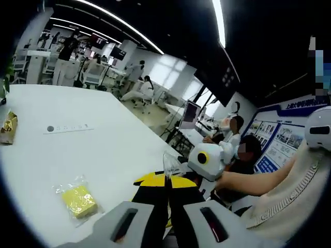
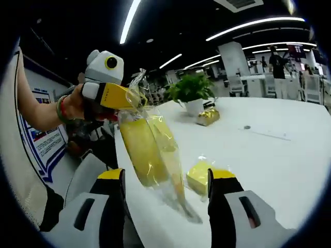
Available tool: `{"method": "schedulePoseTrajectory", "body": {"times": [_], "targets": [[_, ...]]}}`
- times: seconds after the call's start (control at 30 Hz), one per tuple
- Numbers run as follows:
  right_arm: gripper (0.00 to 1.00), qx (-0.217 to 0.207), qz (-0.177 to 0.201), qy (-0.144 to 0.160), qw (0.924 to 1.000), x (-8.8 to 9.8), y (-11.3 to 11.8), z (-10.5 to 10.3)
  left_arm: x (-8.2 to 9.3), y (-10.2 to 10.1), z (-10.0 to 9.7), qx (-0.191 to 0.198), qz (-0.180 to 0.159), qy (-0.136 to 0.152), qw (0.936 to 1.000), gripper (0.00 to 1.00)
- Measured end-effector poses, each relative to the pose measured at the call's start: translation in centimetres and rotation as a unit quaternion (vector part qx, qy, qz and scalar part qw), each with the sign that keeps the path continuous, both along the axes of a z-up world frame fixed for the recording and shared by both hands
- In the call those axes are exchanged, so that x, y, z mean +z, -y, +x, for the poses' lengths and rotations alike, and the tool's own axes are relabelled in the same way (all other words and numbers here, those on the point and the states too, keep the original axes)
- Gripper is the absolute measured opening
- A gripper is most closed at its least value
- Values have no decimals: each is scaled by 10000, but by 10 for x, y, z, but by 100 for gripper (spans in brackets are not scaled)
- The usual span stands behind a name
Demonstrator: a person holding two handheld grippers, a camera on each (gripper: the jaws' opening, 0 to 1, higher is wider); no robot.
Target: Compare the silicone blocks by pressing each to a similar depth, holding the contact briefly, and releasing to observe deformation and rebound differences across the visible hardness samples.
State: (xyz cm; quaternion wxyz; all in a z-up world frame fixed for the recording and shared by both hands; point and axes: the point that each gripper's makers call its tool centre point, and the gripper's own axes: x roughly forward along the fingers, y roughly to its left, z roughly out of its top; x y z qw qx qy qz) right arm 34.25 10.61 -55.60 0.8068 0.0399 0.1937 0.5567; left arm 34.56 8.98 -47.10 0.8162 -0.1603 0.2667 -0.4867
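Yellow silicone blocks sealed in a clear plastic bag (image 2: 152, 147) hang at about 10 o'clock in the right gripper view, pinched at the bag's crinkled top by the left gripper (image 2: 120, 96), whose yellow-tipped fingers are clenched on the plastic. How many blocks the bag holds is hard to tell, as glare and folds blur their edges. Its lower end reaches the white tabletop (image 2: 269, 155) between the right gripper (image 2: 166, 181) fingers, which stand spread apart and touch nothing. A second yellow silicone block in its own clear wrapper (image 2: 200, 176) lies on the tabletop at about 5 o'clock, partly hidden behind the right finger.

In the left gripper view, the left gripper's (image 1: 166, 181) black fingers with yellow tips meet at 6 o'clock, and only a scrap of the bag (image 1: 171, 163) shows above them. The wrapped yellow block (image 1: 79, 200) lies at 7 o'clock, and a gold foil packet (image 1: 8, 127), cut off by the edge, sits at 9 o'clock.
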Motion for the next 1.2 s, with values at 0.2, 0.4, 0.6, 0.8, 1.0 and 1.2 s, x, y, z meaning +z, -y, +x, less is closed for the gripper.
{"method": "schedulePoseTrajectory", "body": {"times": [0.2,0.4,0.6,0.8,1.0,1.2], "targets": [[43,313,112,216,9992,10,-10,-7,4,3,-6,-191,126,170,9996,0],[31,479,82,388,9981,12,-11,-13,4,5,-7,-325,184,222,9991,0],[27,559,-65,241,9981,10,-8,-21,2,7,-12,-508,260,292,9979,0],[21,628,-412,338,9966,7,-5,-29,0,8,-20,-686,386,487,9957,0],[15,687,-612,399,9950,6,-3,-34,0,9,-24,-874,630,887,9902,0],[12,751,-672,237,9946,3,-3,-38,-2,9,-27,-1029,984,1332,9808,0]]}}
